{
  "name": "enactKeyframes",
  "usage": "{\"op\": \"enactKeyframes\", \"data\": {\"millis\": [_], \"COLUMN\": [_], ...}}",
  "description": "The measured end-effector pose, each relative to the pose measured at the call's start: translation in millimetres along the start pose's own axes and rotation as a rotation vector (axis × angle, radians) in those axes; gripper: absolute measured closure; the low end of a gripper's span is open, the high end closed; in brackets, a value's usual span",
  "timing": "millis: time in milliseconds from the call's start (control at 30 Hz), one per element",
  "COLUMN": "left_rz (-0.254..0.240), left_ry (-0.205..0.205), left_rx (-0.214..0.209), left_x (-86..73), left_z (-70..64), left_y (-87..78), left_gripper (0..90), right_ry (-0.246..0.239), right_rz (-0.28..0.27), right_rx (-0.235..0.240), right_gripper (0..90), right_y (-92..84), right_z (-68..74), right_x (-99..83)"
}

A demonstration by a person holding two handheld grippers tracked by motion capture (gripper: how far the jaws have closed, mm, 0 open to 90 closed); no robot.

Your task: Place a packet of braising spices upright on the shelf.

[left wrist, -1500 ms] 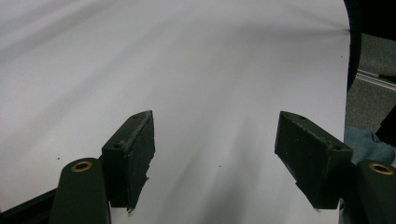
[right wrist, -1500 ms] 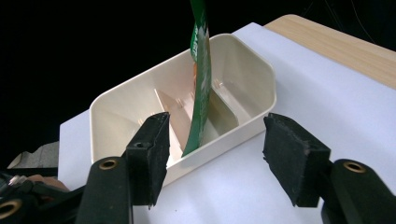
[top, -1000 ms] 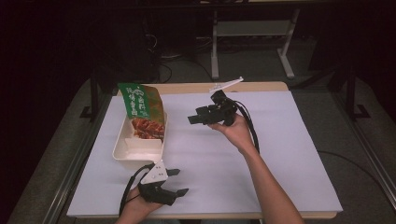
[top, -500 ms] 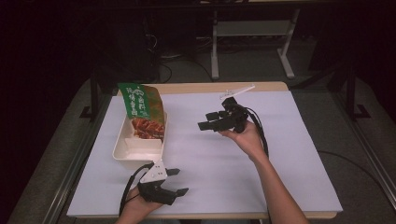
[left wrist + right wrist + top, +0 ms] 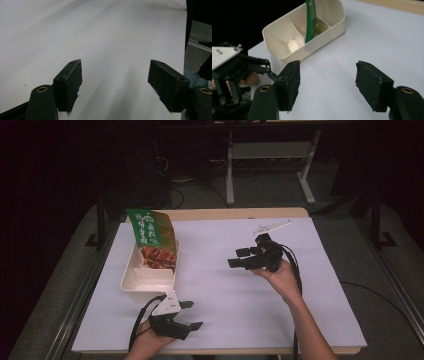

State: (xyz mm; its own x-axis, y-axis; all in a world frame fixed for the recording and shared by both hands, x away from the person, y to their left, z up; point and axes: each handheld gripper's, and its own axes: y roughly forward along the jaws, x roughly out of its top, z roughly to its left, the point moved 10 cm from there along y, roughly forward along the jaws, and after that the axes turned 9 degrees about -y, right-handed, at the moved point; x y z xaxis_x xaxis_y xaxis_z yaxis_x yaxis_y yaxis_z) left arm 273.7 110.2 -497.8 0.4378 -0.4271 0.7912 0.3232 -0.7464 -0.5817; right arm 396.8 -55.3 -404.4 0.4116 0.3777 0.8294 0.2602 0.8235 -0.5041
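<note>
A cream compartment tray lies at the left of the white-covered table, and a green and red snack packet stands tilted in its far end. My right gripper hovers over the middle right of the table, pointing left at the tray, open and holding nothing. In the right gripper view the tray and the packet lie ahead of the right gripper. My left gripper rests near the front edge, just below the tray, open. In the left gripper view the left gripper has bare white sheet between its jaws.
A small white plastic piece lies at the back of the table, beyond the right hand. The left gripper sits at the left of the right gripper view. Dark floor and a white stand lie behind the table.
My right hand has moved right and toward the near side, away from the tray, with its jaws still open. The left hand has stayed put.
</note>
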Motion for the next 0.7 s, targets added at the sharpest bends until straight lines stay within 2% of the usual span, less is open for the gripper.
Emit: {"op": "enactKeyframes", "data": {"millis": [100,233,300,467,700], "left_rz": [-0.001,0.001,-0.002,-0.011,-0.006], "left_ry": [-0.004,-0.008,-0.009,-0.019,-0.019], "left_rx": [-0.001,-0.003,-0.003,-0.002,-0.004], "left_x": [0.0,-0.2,-0.2,0.5,-0.7], "left_z": [0.1,0.3,0.4,1.9,2.5], "left_y": [0.2,0.2,0.0,-1.1,-0.2], "left_gripper": [26.6,26.4,26.4,26.2,25.8], "right_ry": [-0.002,0.021,0.011,0.021,0.022], "right_rz": [-0.004,0.005,0.0,0.025,0.016], "right_rx": [-0.005,-0.008,-0.014,-0.013,-0.028], "right_gripper": [35.6,34.6,34.9,33.8,34.3], "right_y": [-5.8,-12.2,-14.2,-17.6,-29.2], "right_z": [-0.1,-1.1,-0.5,0.6,4.6], "right_x": [-5.7,-18.0,-22.5,-34.8,-51.3]}}
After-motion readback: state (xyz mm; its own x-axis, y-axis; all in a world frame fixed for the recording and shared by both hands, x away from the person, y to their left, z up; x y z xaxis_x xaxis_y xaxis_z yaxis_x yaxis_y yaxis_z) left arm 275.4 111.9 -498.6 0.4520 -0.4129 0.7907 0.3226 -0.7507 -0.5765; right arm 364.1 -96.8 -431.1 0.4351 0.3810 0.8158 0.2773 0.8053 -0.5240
